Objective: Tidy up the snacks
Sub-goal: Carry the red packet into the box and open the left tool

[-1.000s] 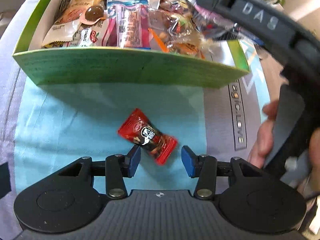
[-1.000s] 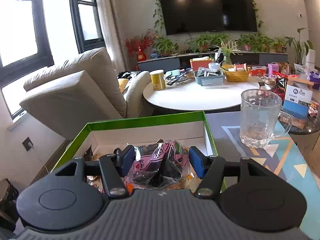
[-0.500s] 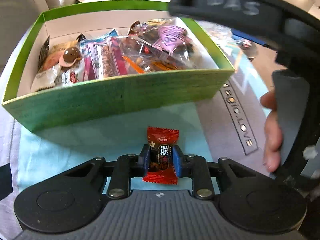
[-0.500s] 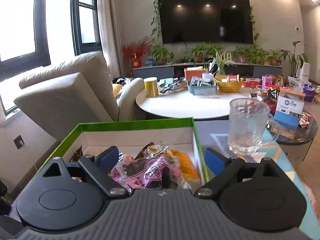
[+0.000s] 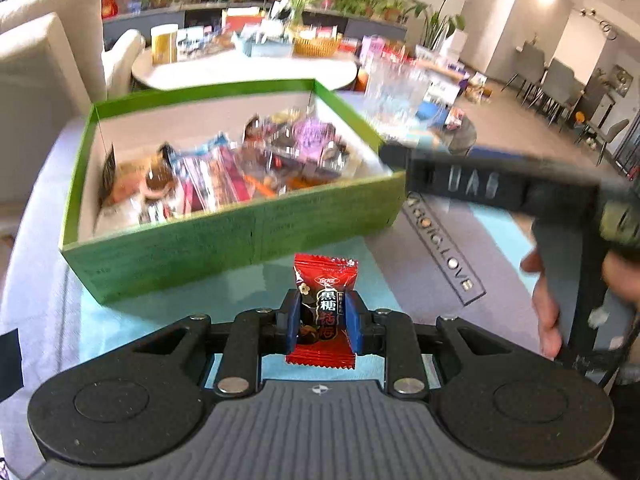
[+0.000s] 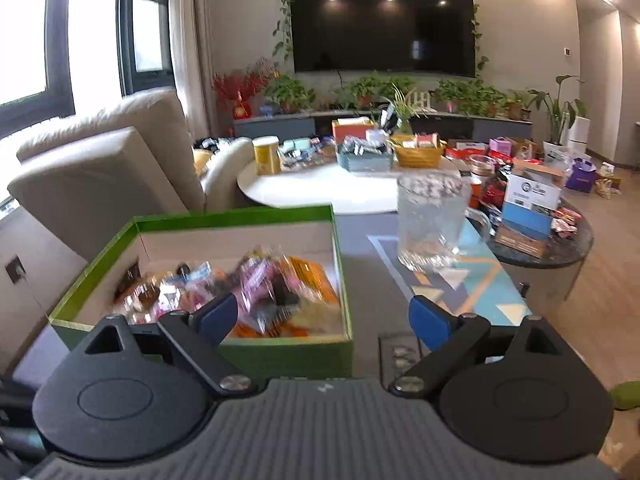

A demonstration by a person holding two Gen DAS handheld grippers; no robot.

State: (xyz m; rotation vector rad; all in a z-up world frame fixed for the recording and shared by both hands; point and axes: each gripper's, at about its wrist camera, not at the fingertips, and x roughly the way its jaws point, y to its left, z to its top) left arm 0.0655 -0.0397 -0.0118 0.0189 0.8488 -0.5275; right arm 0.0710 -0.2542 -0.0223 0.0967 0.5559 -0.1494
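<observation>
A dark television is hanging on the far wall at the top centre of the right wrist view, with trailing vines around it and potted plants lined up beneath. A beige sofa is sitting at the left of that frame beside the windows, and a round white table crowded with tins and baskets is standing in the middle distance.

Nearer, the tabletop is wearing a mat of grey and pale blue, with "MAGIC.LOVE" running along it at the right centre of the left wrist view. The green box is sitting on it in the upper left half of that frame, white inside and holding a blurred heap of wrapped snacks. A glass mug is standing to the right of the box, well apart from it.

The right gripper is hovering low in its own frame with its jaws spread wide and gripping nothing; seen from the left wrist, its black body is carrying raised letters, mirrored and too smeared to read surely.

The left gripper is holding its jaws closed on a red candy, printed with Chinese characters, at the lower centre, in front of the box's near wall.
</observation>
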